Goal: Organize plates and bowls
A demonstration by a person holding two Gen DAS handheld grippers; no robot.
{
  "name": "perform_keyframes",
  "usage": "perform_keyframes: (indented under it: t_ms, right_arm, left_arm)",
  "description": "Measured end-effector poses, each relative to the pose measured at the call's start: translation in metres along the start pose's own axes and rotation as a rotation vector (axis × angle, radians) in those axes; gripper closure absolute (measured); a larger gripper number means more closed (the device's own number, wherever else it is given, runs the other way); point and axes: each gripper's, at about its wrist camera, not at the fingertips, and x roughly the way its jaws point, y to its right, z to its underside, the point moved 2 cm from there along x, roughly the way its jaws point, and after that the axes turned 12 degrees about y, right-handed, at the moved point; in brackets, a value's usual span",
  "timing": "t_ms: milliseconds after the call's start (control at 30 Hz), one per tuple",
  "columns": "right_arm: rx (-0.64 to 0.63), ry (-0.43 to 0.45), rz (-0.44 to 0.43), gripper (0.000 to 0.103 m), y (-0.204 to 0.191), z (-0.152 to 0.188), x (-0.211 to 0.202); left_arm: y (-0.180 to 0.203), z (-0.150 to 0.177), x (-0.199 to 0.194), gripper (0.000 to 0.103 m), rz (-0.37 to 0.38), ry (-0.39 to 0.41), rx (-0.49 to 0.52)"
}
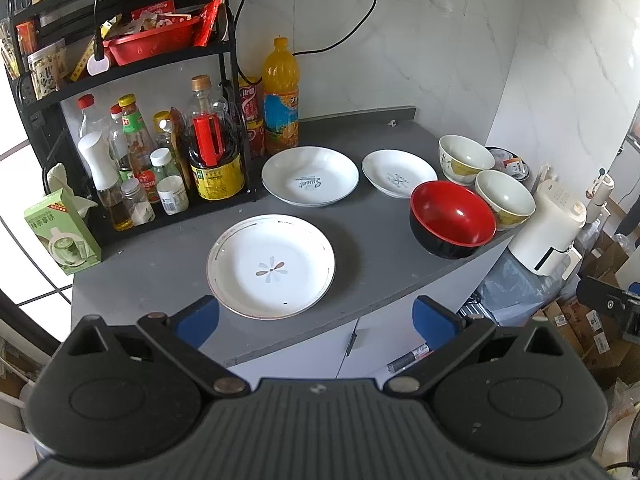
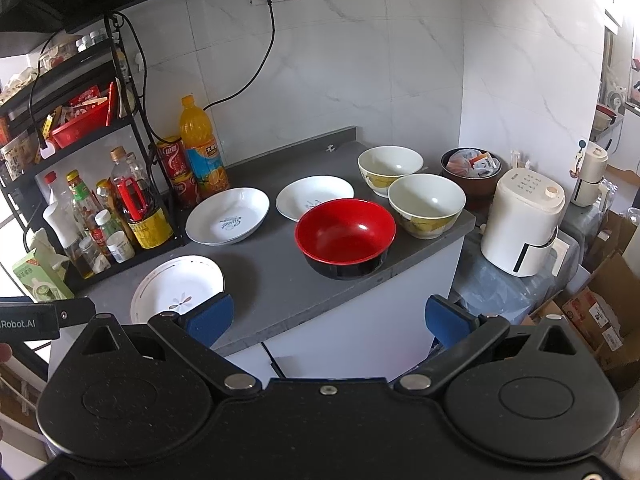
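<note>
On the grey counter [image 1: 368, 264] lie three white plates: a flower plate [image 1: 271, 266] [image 2: 177, 287] at the front, a "Sweet" plate [image 1: 310, 176] [image 2: 227, 216] behind it, and a small plate [image 1: 399, 173] [image 2: 314, 197] to the right. A red-and-black bowl [image 1: 452, 218] [image 2: 345, 237] sits near the counter's right edge, with two cream bowls [image 1: 466, 160] [image 1: 505, 199] [image 2: 390, 169] [image 2: 426, 204] beside it. My left gripper [image 1: 316, 318] is open and empty, just short of the flower plate. My right gripper [image 2: 329, 320] is open and empty, in front of the red bowl.
A black rack [image 1: 132, 148] of sauce bottles stands at the left, with an orange drink bottle [image 1: 281, 98] and red cans beside it. A green carton [image 1: 62, 236] sits at the front left. A white appliance [image 2: 522, 222] and cardboard boxes [image 2: 600, 316] are off the counter's right end.
</note>
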Motion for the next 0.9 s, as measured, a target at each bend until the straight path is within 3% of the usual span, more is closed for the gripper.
perform_keyframes:
  t_ms: [433, 900]
  right_arm:
    - [-0.024, 0.020, -0.007, 0.000, 0.008, -0.004, -0.005]
    - [-0.055, -0.001, -0.090, 0.000, 0.043, 0.003, -0.013]
  left_arm:
    - [0.012, 0.001, -0.007, 0.001, -0.019, 0.026, -0.019]
    - [0.030, 0.013, -0.018, 0.001, -0.070, 0.029, -0.025]
